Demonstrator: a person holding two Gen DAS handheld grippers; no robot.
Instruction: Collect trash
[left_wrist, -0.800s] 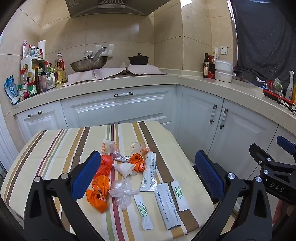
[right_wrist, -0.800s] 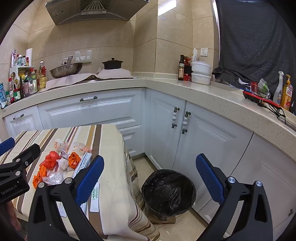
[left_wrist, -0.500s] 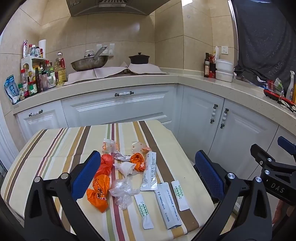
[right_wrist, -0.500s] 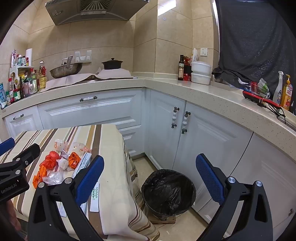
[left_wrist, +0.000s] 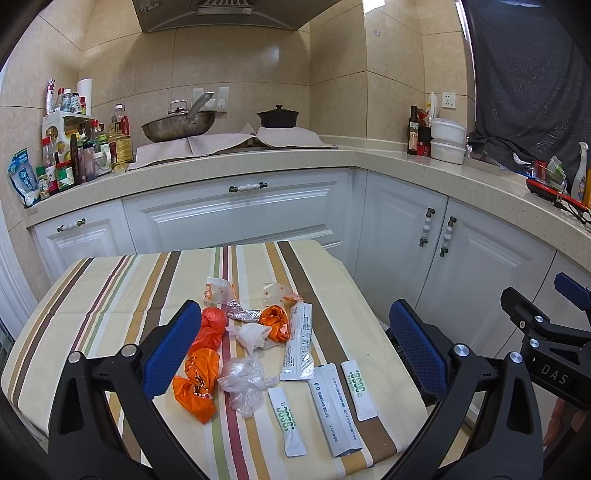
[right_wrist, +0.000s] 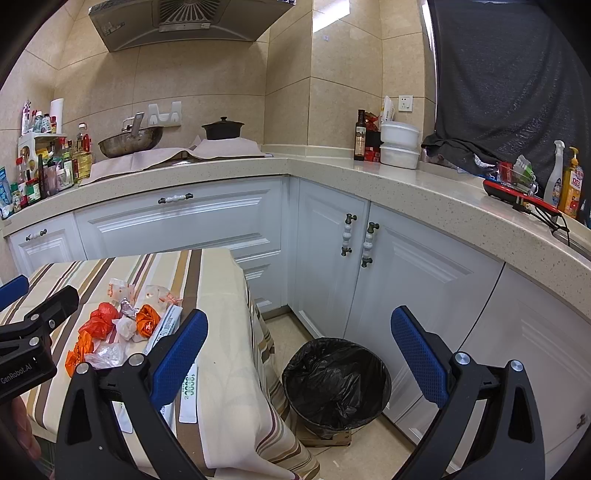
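The worktop (left_wrist: 110, 291) has a cream cloth with brown, tan, green and dark red stripes. On it lie orange wrappers (left_wrist: 195, 384), a clear crumpled plastic (left_wrist: 245, 380), a silver foil (left_wrist: 242, 314) and white sachets (left_wrist: 286, 419) with green print. The left tool (left_wrist: 291, 350) and the right tool (right_wrist: 299, 354) are black with blue pads. The bin (right_wrist: 336, 384) has a black liner. The cabinets (right_wrist: 184, 225) are white.

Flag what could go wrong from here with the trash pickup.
The clear plastic wrap touches the orange wrappers, so the open left tongs may drag several pieces at once. The flat sachets lie near the table edge and could slide off. The bin sits low beside the overhanging cloth, so light wrappers may miss it.
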